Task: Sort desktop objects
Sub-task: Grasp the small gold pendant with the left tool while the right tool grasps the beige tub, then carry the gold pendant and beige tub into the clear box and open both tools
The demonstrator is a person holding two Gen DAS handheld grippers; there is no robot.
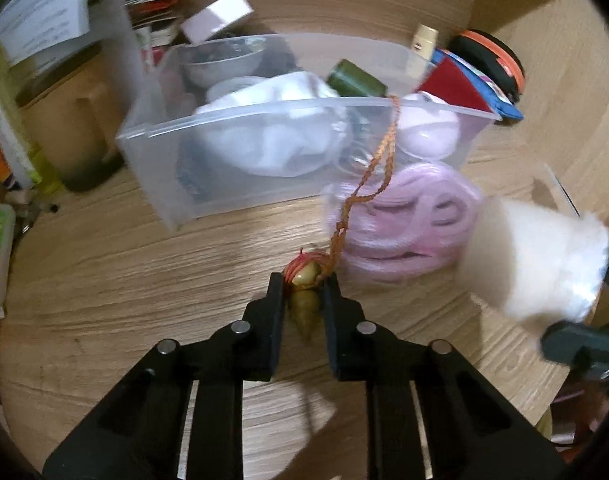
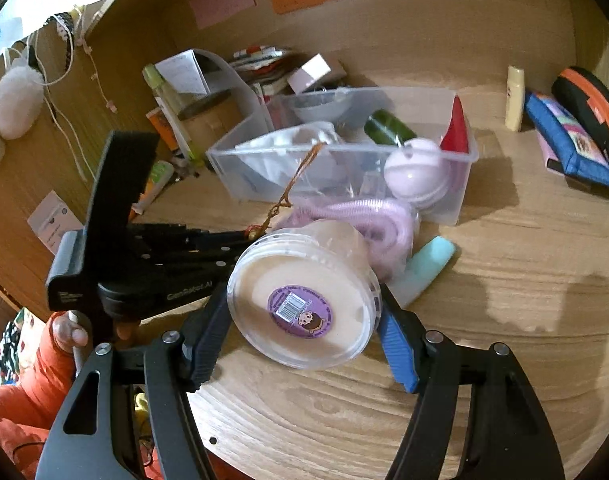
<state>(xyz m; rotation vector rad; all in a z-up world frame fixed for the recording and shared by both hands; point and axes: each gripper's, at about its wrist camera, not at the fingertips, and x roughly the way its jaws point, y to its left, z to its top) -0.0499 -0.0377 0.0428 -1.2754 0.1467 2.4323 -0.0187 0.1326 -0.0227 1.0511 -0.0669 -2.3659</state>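
Left gripper (image 1: 304, 284) pinches a shell pendant (image 1: 303, 300) just above the surface (image 1: 144, 300), its braided cord (image 1: 384, 152) trailing over the clear bin (image 1: 240, 120) rim, right gripper (image 2: 304, 320) clamps a round tub (image 2: 304, 300) nearby, likely both bin-bound

Between my left claw's (image 1: 303, 280) matt black plastic fingers sits a glossy, smooth olive pendant (image 1: 304, 304) on rough braided orange cord (image 1: 384, 152). Ahead stands a clear, smooth plastic bin (image 1: 232, 128) on matt wood-grain desk (image 1: 124, 280). My right claw (image 2: 304, 332), with ribbed blue pads (image 2: 396, 356), grips a glossy clear plastic tub (image 2: 304, 300) bearing a paper sticker (image 2: 300, 312).
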